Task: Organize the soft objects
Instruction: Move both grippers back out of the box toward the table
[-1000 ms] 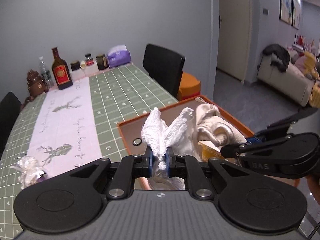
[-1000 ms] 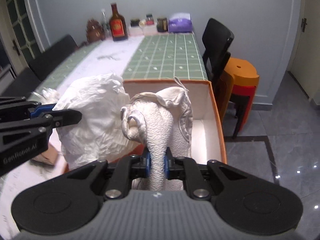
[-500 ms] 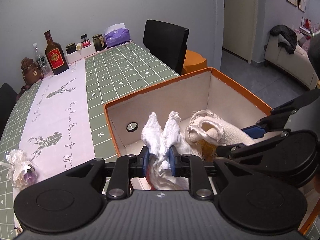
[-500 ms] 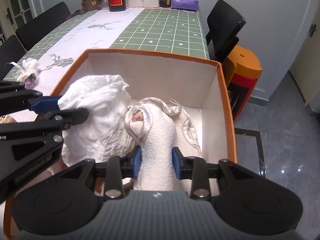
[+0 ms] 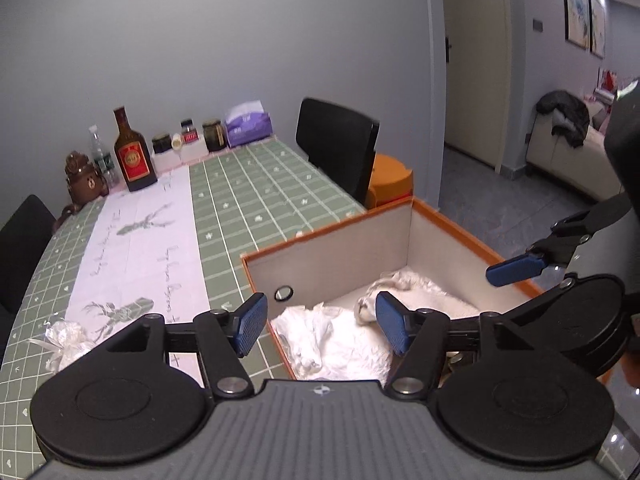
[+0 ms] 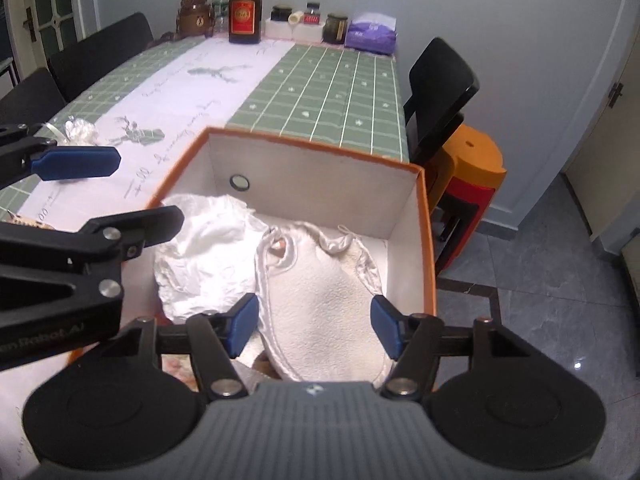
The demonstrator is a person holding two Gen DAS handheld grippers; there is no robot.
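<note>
An orange box with white inner walls [image 6: 320, 180] [image 5: 352, 256] sits at the table's near right corner. Inside lie a crumpled white cloth [image 6: 204, 256] [image 5: 336, 340] on the left and a cream towel pouch with satin trim [image 6: 324, 300] [image 5: 424, 292] on the right. My left gripper [image 5: 320, 326] is open and empty, above the box's near left edge over the white cloth. My right gripper [image 6: 314, 326] is open and empty, just above the near end of the pouch. A small white ribboned bundle [image 5: 66, 340] [image 6: 82, 132] lies on the table left of the box.
The long table has a green checked cloth [image 5: 260, 196] and a white runner [image 5: 136, 248]. At its far end stand a red-labelled bottle [image 5: 132, 152], jars, a bear-shaped jar [image 5: 82, 180] and a purple tissue pack [image 5: 248, 126]. A black chair [image 6: 440, 92] and orange stool [image 6: 472, 160] stand right.
Both grippers lowered their cloths into the box, then opened and let go. The white cloth and the pouch now rest inside the box, and both grippers have drawn back slightly.
</note>
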